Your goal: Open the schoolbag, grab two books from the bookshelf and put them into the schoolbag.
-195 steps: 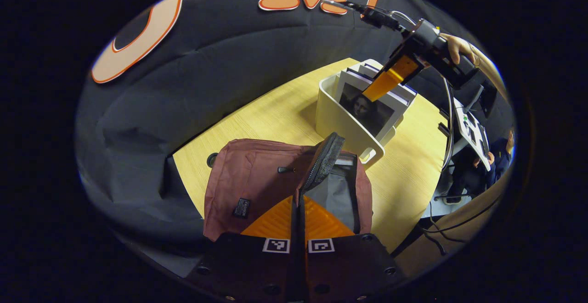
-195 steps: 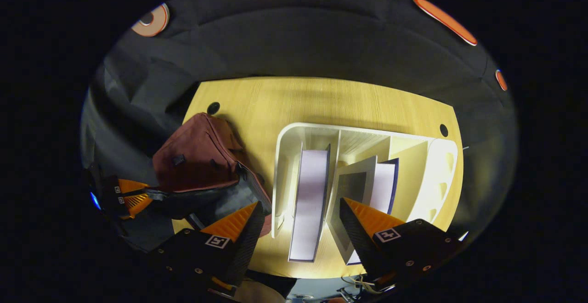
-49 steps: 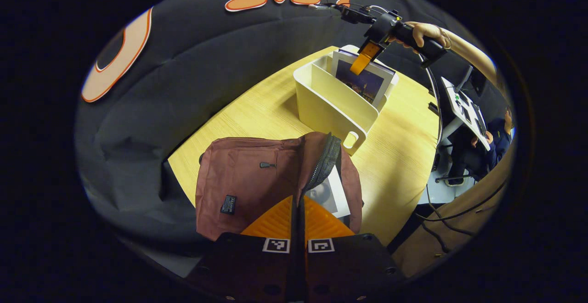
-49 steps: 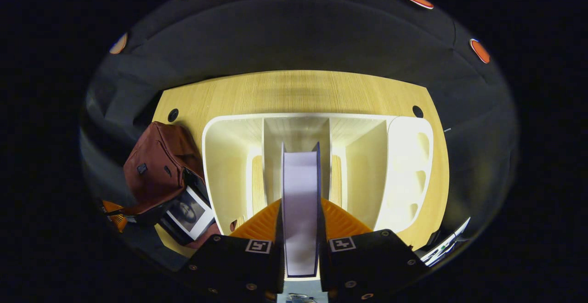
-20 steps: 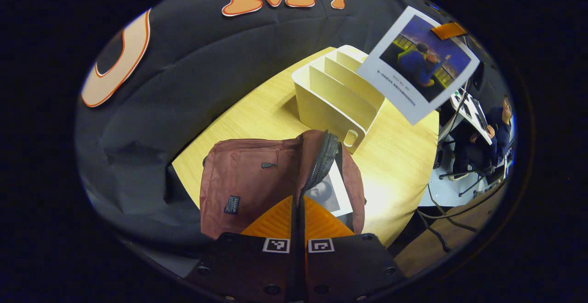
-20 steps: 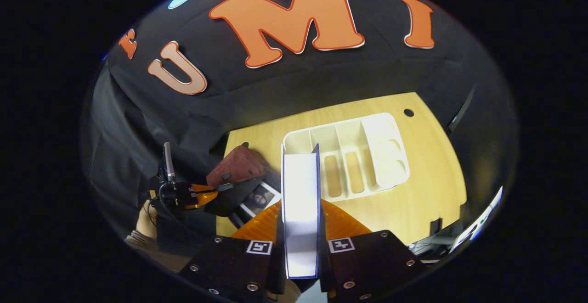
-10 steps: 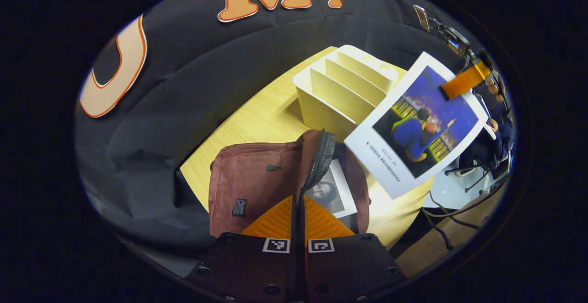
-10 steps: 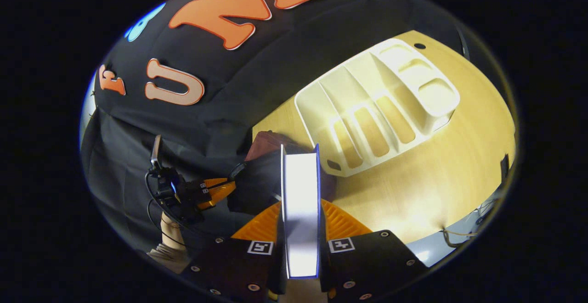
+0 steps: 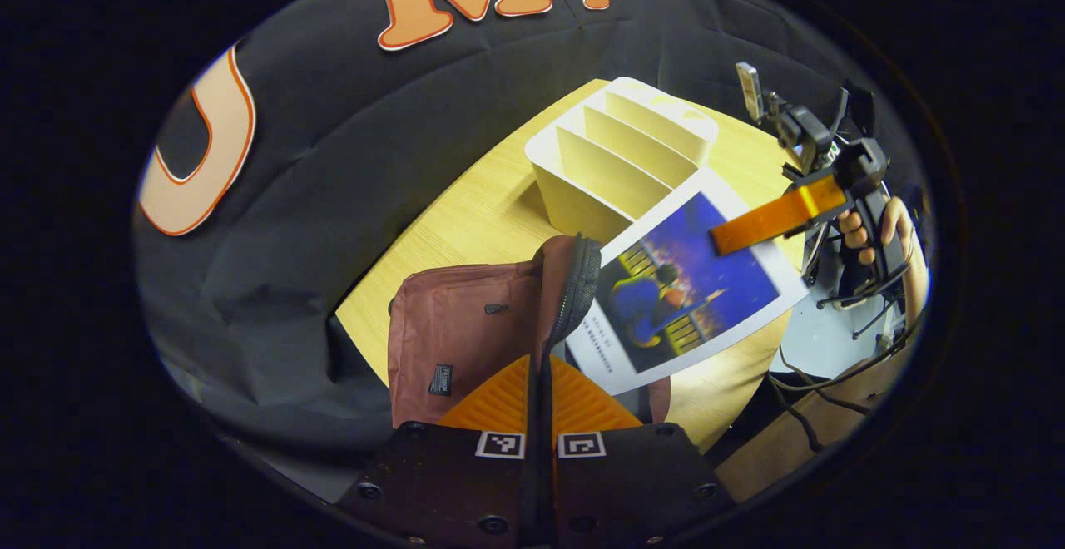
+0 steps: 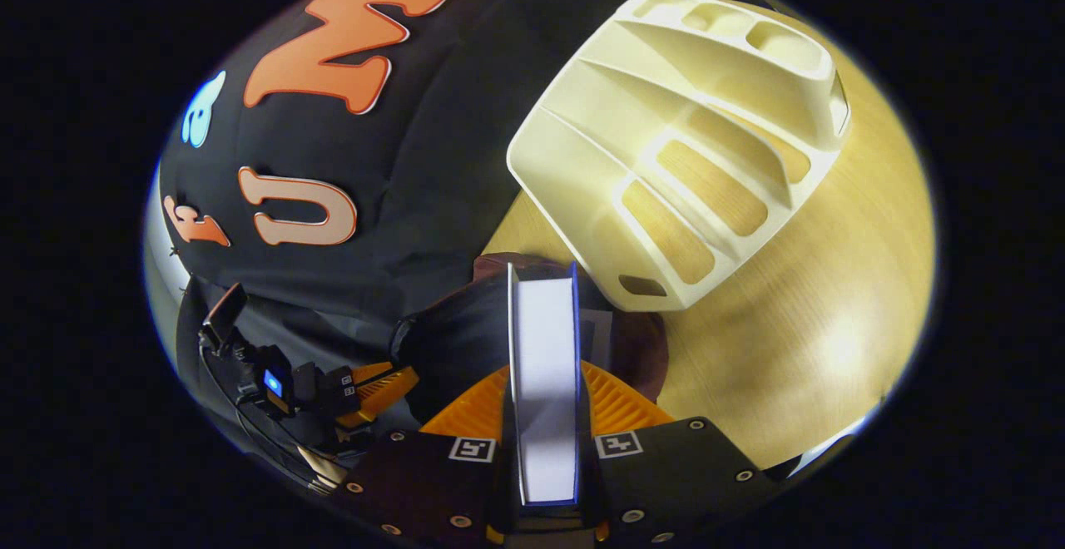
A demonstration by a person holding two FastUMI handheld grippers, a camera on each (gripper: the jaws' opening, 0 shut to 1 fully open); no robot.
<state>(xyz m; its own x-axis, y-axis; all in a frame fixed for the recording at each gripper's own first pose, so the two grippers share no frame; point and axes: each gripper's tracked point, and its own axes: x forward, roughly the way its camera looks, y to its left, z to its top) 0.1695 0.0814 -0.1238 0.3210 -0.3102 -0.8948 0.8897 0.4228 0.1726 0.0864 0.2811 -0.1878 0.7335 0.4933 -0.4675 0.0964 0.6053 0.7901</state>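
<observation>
The book (image 9: 691, 283) has come down over the schoolbag (image 9: 466, 324), right tool (image 10: 545, 424) clamping it, cover text seemingly illegible.

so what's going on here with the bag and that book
A person is packing a maroon schoolbag on a wooden table. The left gripper is shut on the bag's zippered flap, holding the mouth open. The right gripper is clamped on a book with a blue picture cover and holds it just over the opening, its lower corner at the mouth. The white bookshelf behind has bare slots. The book is not yet released.
</observation>
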